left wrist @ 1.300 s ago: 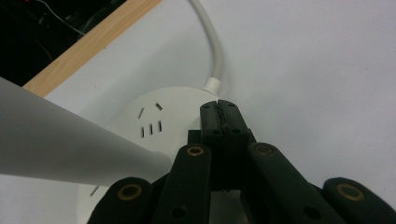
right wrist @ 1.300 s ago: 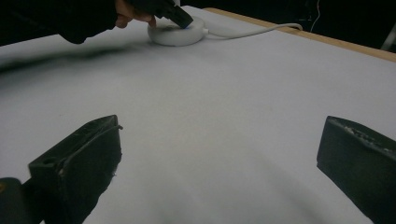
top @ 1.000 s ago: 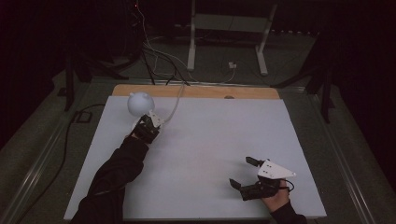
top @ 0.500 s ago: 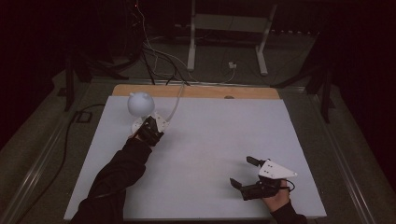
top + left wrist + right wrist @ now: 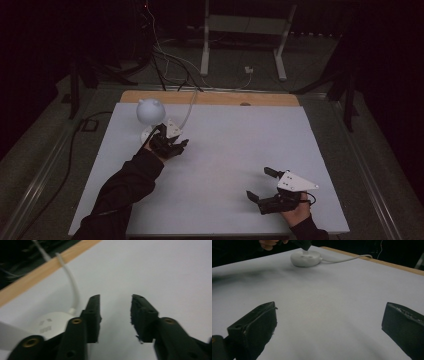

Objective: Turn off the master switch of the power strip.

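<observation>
A broad white tabletop with a wooden strip along its far edge carries a small white desk lamp near its far left corner: a round globe head over a flat disc base, from which a white cable trails off over the far edge. The left gripper sits just beside the base, on its near right, with jaws parted a little and holding nothing; the base lies to the jaws' left. The right gripper, near the near right corner and well apart, gapes wide and empty.
</observation>
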Available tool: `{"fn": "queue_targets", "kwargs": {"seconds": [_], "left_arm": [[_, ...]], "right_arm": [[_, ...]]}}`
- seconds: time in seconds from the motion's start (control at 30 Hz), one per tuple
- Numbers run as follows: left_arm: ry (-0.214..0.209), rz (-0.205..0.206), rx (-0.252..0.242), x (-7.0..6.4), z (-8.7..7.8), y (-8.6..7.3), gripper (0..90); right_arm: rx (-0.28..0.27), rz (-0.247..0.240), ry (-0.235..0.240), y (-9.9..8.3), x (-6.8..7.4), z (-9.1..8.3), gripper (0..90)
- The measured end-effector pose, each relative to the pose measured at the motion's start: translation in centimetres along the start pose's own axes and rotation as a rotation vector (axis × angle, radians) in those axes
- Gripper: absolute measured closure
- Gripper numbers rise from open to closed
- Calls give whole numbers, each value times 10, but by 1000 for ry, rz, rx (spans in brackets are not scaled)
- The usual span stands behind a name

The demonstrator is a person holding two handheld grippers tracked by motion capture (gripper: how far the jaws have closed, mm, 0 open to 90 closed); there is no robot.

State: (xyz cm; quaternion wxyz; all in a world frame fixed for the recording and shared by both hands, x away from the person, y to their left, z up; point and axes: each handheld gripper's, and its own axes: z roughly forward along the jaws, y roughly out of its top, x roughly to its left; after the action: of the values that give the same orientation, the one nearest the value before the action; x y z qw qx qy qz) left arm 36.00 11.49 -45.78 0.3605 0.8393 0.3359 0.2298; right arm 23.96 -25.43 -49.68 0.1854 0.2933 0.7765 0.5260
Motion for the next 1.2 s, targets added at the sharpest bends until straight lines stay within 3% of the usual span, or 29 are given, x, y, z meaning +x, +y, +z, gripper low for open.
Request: {"fn": "queue_targets", "kwargs": {"seconds": [0.13,0.23,0.33,0.47,0.8,1.0,1.1,1.2], "left_arm": [[-45,-5,14,-6,-3,4,427],[-107,1,47,-11,-5,6,176],[-142,-25,56,-13,-7,8,40],[-177,-69,22,-11,-16,10,22],[-249,-51,4,-15,-36,2,4],[-308,-40,-7,-16,-47,-12,4],[-330,-50,-5,-15,-49,-20,4],[-339,-35,4,-15,-53,-27,4]], "right_arm": [[0,0,-1,0,0,0,0],[-1,1,-1,0,0,0,0],[0,0,0,0,0,0,0],[-1,0,0,0,0,0,0],[0,0,-1,1,1,0,0],[2,2,-1,1,0,0,0],[1,0,0,1,1,1,0],[1,-1,-1,1,1,1,0]]}}
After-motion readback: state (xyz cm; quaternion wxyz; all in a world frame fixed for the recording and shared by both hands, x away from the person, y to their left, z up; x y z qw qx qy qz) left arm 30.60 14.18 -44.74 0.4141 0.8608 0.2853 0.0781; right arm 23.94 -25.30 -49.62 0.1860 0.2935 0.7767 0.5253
